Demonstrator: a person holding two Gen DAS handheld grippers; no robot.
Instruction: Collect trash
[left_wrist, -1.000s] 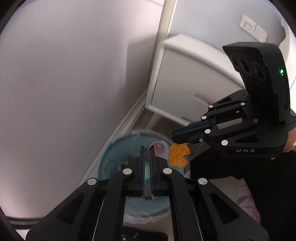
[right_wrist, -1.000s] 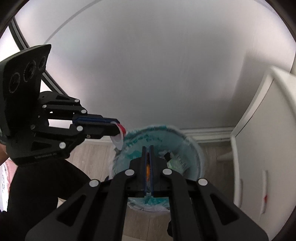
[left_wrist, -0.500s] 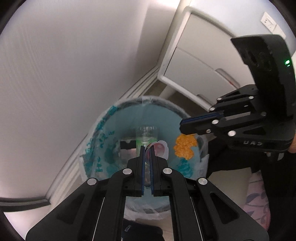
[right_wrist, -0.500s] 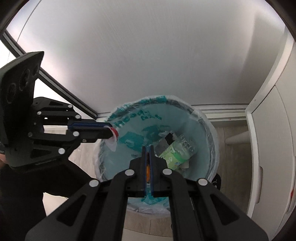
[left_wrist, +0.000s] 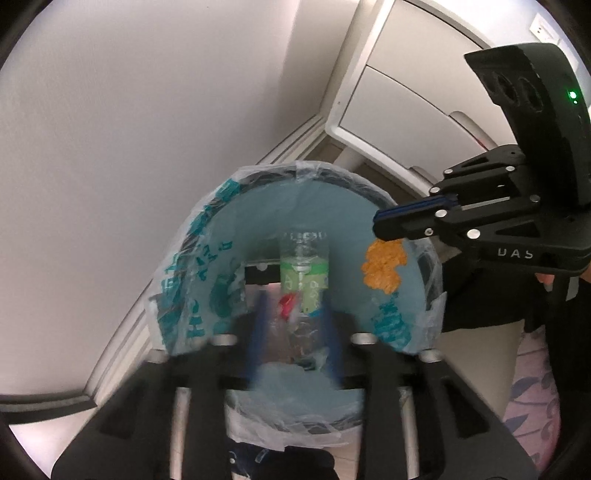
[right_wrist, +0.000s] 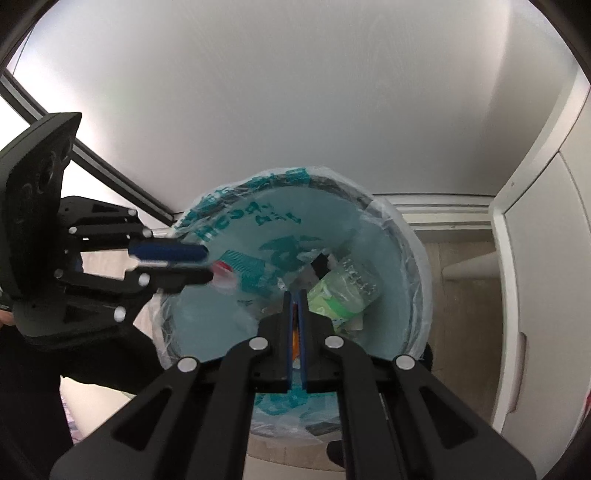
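An orange crumpled scrap (left_wrist: 383, 267) hung over my teal-lined bin (left_wrist: 207, 254); a red-and-white wrapper (left_wrist: 290, 304) hung above a plastic bottle (left_wrist: 303, 273).

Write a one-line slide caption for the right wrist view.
Right gripper clamps an orange scrap above the lined bin; left gripper is opening over it, releasing a red-and-white wrapper.

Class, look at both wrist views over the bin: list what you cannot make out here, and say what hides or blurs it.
1. Left gripper: motion-blurred in both views as its jaws open.
2. Red-and-white scrap: smeared in both views, so what it is stays unclear.
3. Orange scrap: in the right wrist view only a sliver shows between the right gripper jaws.
4. Bin bottom: covered by a plastic bottle and litter.
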